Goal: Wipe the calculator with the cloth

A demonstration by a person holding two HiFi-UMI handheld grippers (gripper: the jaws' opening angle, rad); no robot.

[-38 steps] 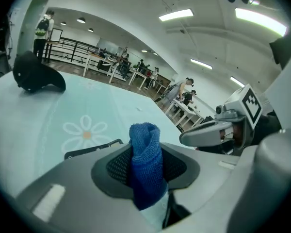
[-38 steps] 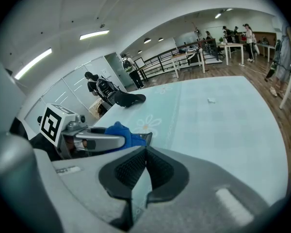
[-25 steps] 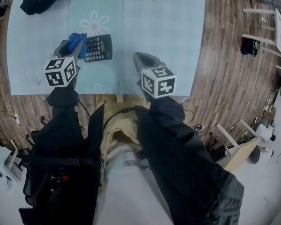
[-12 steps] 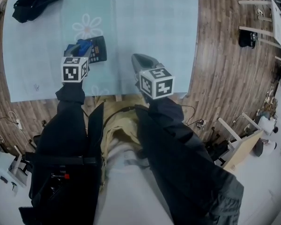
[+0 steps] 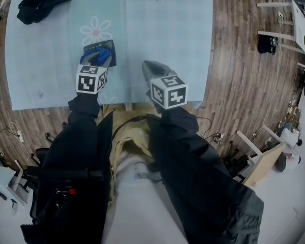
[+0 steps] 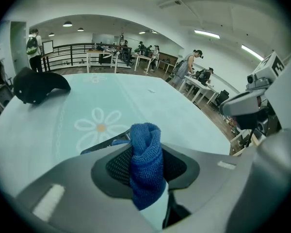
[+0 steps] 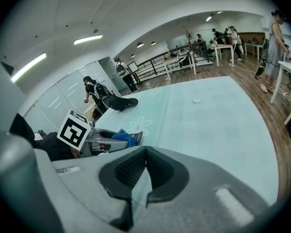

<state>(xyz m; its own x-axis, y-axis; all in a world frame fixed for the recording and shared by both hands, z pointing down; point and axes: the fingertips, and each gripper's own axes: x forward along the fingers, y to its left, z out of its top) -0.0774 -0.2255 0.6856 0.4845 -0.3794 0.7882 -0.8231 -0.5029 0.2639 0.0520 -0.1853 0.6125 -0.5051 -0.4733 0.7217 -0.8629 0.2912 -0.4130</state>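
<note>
Cloth [image 6: 145, 149] pinched in left gripper [image 5: 98, 60], over calculator [image 5: 108, 48]

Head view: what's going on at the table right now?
A person is wiping a calculator. The left claw is shut on a bunched blue cloth, held over the calculator's near part on the light blue table. The right claw is shut and empty, off to the right.

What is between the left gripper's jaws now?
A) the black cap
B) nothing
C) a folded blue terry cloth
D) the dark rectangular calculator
C: in its own view the left gripper is shut on the folded blue terry cloth, held over the dark rectangular calculator.
</note>
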